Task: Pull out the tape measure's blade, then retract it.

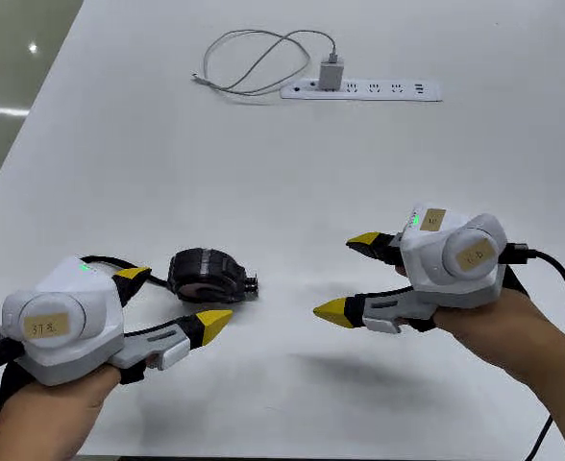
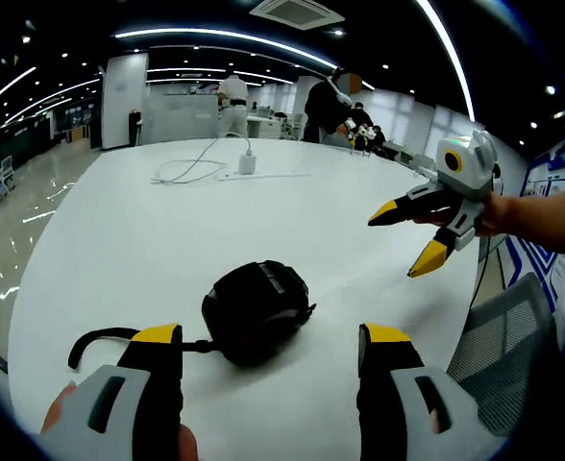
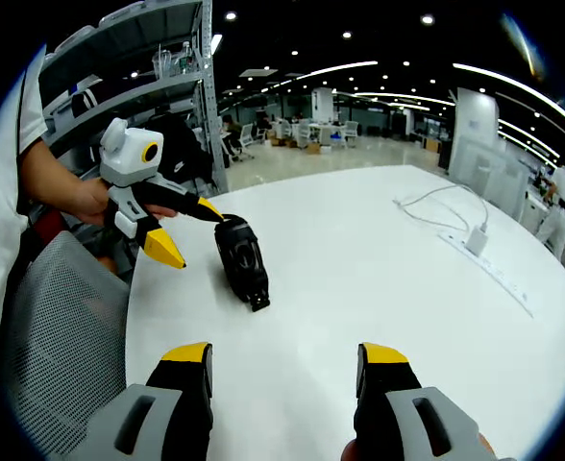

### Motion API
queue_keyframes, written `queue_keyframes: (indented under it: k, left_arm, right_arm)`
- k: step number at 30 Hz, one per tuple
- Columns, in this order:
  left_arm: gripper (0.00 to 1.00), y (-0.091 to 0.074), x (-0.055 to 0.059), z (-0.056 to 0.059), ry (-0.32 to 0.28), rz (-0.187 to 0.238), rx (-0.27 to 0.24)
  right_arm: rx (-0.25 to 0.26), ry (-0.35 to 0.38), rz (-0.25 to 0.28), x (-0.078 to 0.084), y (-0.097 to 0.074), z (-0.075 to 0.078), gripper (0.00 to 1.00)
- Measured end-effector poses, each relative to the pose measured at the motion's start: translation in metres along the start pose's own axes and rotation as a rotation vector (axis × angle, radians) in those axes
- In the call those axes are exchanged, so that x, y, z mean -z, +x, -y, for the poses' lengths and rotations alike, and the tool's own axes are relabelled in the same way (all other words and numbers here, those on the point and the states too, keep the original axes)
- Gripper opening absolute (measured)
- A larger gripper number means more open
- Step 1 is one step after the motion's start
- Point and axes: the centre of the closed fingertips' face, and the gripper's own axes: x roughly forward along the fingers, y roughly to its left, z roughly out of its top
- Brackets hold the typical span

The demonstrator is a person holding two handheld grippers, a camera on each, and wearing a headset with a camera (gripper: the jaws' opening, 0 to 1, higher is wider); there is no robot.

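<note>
Tape measure (image 1: 208,275), black and rounded, lies on the white surface (image 1: 292,182) in the lower left of the head view, its small end tab pointing toward frame centre and its black strap (image 1: 105,260) looping off to the left. The left gripper (image 1: 174,296), held in a hand at the lower left corner, has its yellow-tipped jaws spread wide, the case just beyond the tips and not pinched. The right gripper (image 1: 345,275), at centre right, is also spread and holds nothing, well apart from the case. At the top of the frame a white power strip (image 1: 379,90) carries a charger (image 1: 331,72) with a coiled cable (image 1: 244,58).
</note>
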Motion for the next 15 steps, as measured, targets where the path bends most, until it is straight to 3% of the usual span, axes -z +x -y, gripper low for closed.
queue_keyframes:
  k: [15]
  left_arm:
    - [0.77,-0.012,0.003,-0.005,0.048,-0.018,0.029]
  right_arm:
    - [0.053,0.017,0.007,0.009,-0.032,0.004,0.64]
